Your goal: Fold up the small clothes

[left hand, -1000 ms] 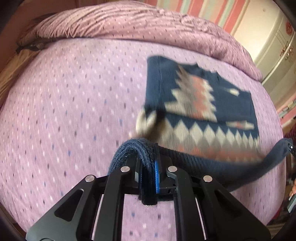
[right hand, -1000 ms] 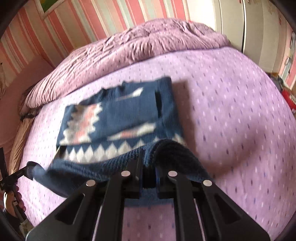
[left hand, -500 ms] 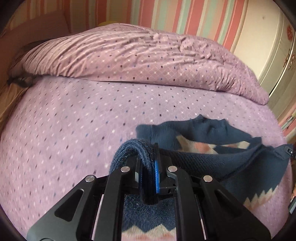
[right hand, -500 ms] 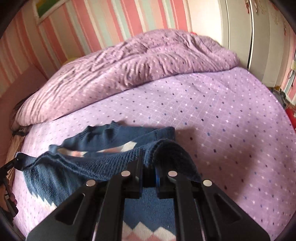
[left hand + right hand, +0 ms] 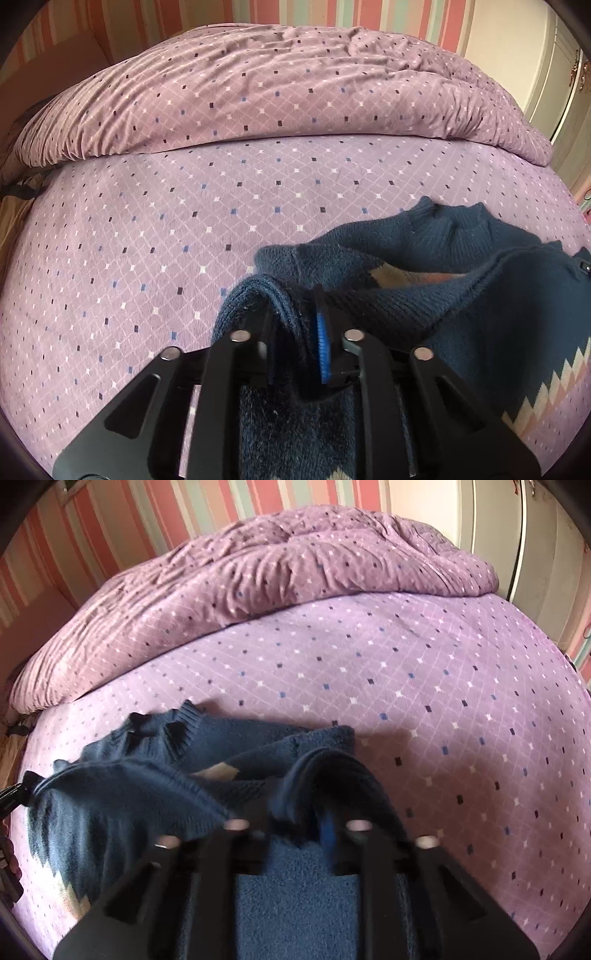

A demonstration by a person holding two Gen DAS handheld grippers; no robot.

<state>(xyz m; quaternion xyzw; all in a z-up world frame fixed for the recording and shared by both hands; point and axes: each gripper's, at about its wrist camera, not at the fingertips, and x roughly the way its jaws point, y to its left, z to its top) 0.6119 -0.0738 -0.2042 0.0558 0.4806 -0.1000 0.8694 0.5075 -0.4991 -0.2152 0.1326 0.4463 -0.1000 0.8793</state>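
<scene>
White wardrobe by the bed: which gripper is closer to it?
Right. The right gripper is at the sweater corner on the side toward the wardrobe; the left gripper is at the far corner. Both jaws are opening, with knit between them.

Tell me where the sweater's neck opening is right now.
The neck opening sits at the sweater's far edge on the purple bedsheet, toward the bunched duvet: right of centre in the left wrist view.
</scene>
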